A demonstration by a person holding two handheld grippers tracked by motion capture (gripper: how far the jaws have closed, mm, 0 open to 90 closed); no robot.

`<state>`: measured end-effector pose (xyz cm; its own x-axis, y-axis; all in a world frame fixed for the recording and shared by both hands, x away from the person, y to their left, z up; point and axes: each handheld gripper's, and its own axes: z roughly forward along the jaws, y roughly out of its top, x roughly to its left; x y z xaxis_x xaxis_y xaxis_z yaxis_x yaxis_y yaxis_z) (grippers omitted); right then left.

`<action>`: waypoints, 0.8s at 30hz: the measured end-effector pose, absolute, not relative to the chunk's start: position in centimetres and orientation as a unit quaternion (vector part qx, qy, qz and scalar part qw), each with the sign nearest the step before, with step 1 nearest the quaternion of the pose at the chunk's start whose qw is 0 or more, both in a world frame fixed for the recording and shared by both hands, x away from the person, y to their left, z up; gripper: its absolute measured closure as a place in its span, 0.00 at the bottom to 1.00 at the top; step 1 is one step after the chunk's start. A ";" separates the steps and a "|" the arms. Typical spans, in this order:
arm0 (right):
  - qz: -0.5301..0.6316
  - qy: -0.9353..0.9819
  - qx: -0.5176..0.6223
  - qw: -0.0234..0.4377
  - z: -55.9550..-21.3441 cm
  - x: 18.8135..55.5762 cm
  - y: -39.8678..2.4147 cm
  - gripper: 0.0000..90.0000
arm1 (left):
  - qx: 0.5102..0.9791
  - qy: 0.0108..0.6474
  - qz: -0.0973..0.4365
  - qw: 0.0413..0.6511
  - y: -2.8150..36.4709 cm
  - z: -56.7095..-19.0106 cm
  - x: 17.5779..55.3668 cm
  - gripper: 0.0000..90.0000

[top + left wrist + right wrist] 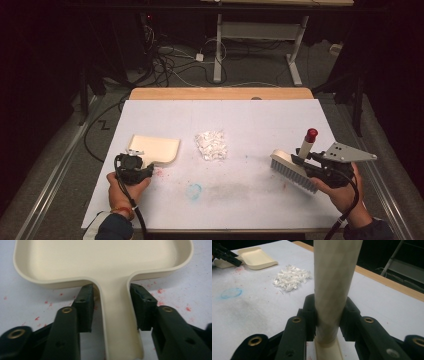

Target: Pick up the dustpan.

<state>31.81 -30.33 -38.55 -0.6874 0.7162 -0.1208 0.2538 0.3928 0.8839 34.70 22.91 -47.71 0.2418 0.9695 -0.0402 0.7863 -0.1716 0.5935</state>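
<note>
dustpan [100, 257]: cream plastic | shallow tray | flat handle

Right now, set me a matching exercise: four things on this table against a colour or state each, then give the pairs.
Things:
1. dustpan
2. paper scraps
3. brush
4. chalky ring mark

Descriptions:
A. white, piled mid-table
B. cream, handle between the left gripper's jaws
C. blue, drawn on the table cover
D. red-tipped handle clamped in the right gripper

Pairs: 1-B, 2-A, 3-D, 4-C
</note>
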 end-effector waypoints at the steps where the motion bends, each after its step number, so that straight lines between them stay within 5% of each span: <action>1: 0.459 0.796 0.305 0.252 -38.5 31.8 -30.3 0.79 | 0.747 0.587 0.177 0.258 22.9 -47.7 34.8 0.65; 24: 0.460 0.803 0.289 0.244 -38.7 31.6 -29.9 0.79 | 0.809 0.499 0.175 0.257 23.1 -44.7 32.1 0.71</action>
<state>31.63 -29.85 -38.66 -0.7140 0.6888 -0.1254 0.2406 0.4097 0.8799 32.11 23.14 -44.69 0.4410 0.8971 0.0279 0.7172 -0.3709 0.5900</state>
